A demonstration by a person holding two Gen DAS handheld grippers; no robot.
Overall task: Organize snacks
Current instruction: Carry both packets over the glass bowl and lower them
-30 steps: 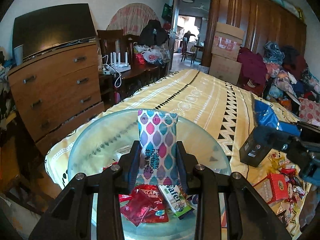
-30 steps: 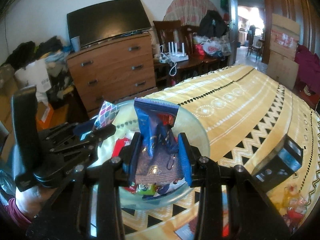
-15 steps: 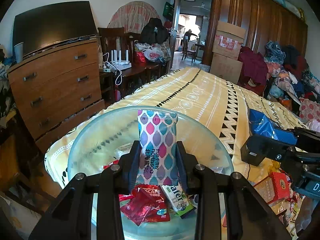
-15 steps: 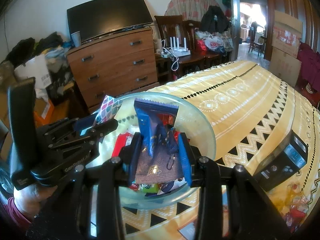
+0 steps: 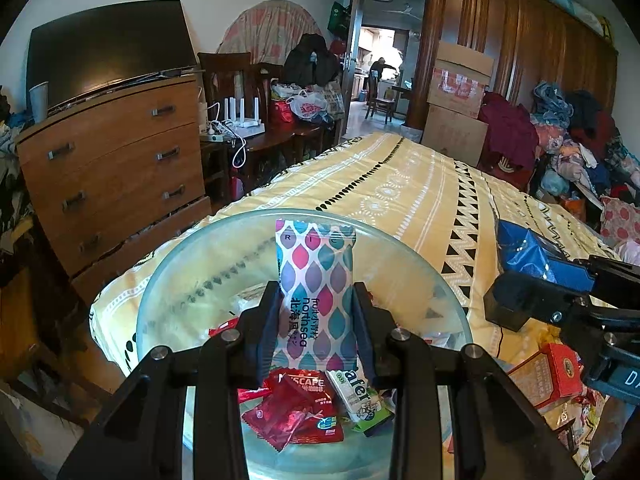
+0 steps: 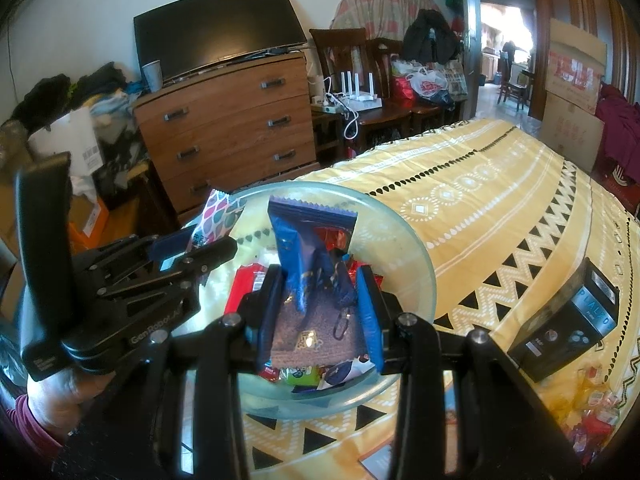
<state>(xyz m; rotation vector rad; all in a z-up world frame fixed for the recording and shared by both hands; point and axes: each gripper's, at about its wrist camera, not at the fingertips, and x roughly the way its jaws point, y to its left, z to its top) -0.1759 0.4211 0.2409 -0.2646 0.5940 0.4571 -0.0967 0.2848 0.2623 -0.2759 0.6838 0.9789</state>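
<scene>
The left gripper clamps its jaws on a leaf-patterned snack packet, upright above the glass bowl. The right gripper — at the left one's 3 o'clock — pinches a blue snack packet between its jaws, over the same bowl of wrapped snacks.

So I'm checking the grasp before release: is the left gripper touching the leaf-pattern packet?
Touching. The left wrist view shows the left gripper with both fingers pressed against the leaf-pattern packet.
</scene>
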